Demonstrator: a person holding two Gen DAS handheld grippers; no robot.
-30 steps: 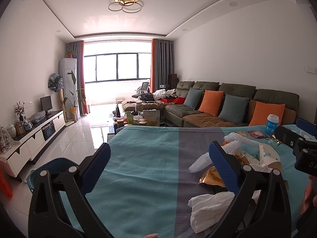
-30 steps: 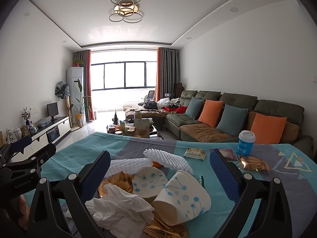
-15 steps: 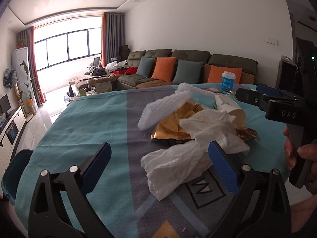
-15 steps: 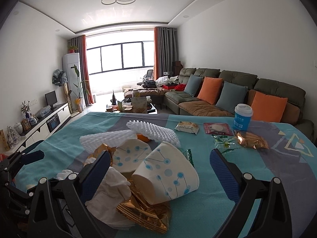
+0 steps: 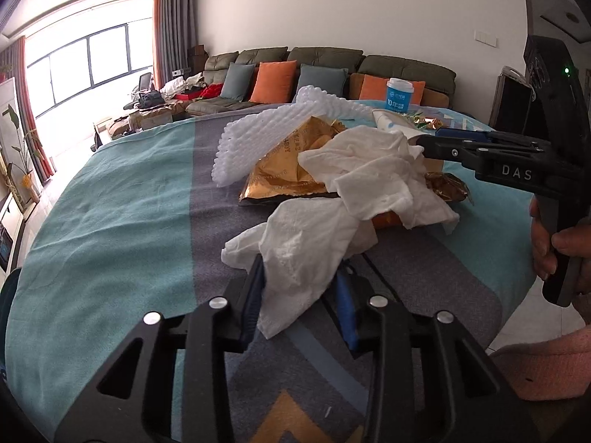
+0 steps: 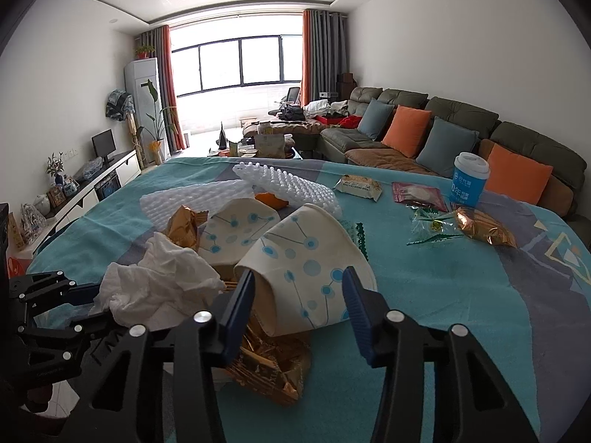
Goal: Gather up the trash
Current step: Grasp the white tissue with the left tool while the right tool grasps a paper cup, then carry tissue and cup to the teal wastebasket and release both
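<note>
Left wrist view: left gripper [image 5: 301,288] pointed down at the near edge of the trash pile on a table covered by a teal and grey cloth [image 5: 110,214]. Its jaws have just been closing; a crumpled white tissue [image 5: 299,254] sits between the two blue pads and appears pinched at its lower fold. Behind it lies a second crumpled tissue [image 5: 376,173] draped over a gold foil wrapper [image 5: 284,170], and white foam netting [image 5: 255,136] rests against the far side of the wrapper. Right gripper [image 5: 439,136] enters from the right edge, held by a hand [image 5: 554,240], its tips at the top of the pile.

Right wrist view: right gripper [image 6: 299,302] jaws have just been closing; a tipped white paper cup with blue dots [image 6: 306,258] lies between the pads. Left pad sits at the cup's rim and right pad against its wall, so the cup looks clasped. A second dotted cup [image 6: 236,232] lies just behind. Crushed gold wrapper [image 6: 273,373] lies under the cup. Tissue [image 6: 159,284] lies to the left, touching the left gripper's arm [image 6: 59,302].

Well apart on the cloth to the right: a biscuit packet [image 6: 358,186], a red packet [image 6: 419,195], a clear green-printed wrapper [image 6: 432,227], a small gold wrapper [image 6: 484,229], and an upright blue cup with a white lid [image 6: 469,179]. Sofa with orange and blue cushions [image 6: 406,131] stands behind the table.
</note>
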